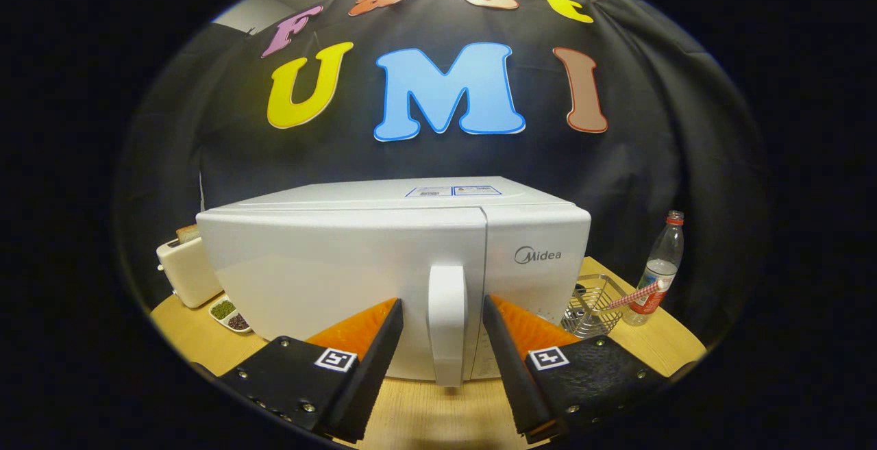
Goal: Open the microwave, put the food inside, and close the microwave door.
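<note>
Gripper (443, 303) spread wide, fingers flanking the door handle (447, 323) of the closed white microwave (329, 265) without touching. Toaster (186, 270) left; wire basket (595, 303) and water bottle (658, 270) right, on wooden table (438, 412).

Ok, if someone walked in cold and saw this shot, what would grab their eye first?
The white microwave, door closed, sits on the wooden table dead ahead. Its vertical door handle stands between the fingers of the open gripper, neither finger touching it. Off to the sides: a cream toaster beside the microwave on one side, a wire basket and a plastic bottle on the other.
</note>
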The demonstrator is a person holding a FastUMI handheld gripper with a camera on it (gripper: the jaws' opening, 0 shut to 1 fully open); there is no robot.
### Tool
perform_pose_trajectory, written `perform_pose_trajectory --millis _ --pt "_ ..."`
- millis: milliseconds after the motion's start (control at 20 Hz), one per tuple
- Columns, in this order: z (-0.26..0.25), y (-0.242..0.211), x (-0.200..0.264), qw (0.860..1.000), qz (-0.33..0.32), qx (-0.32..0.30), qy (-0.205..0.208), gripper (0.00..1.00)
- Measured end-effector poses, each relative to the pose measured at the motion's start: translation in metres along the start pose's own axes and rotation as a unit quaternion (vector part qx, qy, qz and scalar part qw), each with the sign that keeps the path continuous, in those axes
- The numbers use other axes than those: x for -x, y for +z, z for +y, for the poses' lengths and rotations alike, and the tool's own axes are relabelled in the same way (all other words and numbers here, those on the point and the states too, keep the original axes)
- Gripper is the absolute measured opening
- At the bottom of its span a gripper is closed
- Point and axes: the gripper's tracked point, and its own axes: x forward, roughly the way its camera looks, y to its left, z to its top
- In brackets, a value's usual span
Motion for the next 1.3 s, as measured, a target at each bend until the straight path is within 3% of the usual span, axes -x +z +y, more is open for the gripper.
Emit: perform_pose_trajectory --millis 150,200,350,400,550,600,850,900,1300 --pt "-0.002 -0.004 0.000 1.000 0.003 0.005 -0.012 0.74" --pt "-0.002 -0.007 -0.003 1.000 0.006 0.005 -0.012 0.63" --pt "-0.005 -0.009 -0.004 1.000 0.011 -0.008 -0.011 0.63" --pt "-0.002 -0.007 0.005 1.000 0.011 -0.019 -0.006 0.39" --pt "-0.002 -0.005 -0.003 1.000 0.006 -0.019 -0.004 0.40" --pt "-0.003 -0.007 -0.006 1.000 0.001 -0.012 -0.009 0.22" --pt "-0.003 -0.006 -0.002 1.000 -0.005 0.009 -0.014 0.22" --pt "-0.003 -0.008 0.000 1.000 -0.005 0.010 -0.011 0.14" --pt "-0.002 -0.009 0.006 1.000 -0.012 -0.018 0.006 0.14"
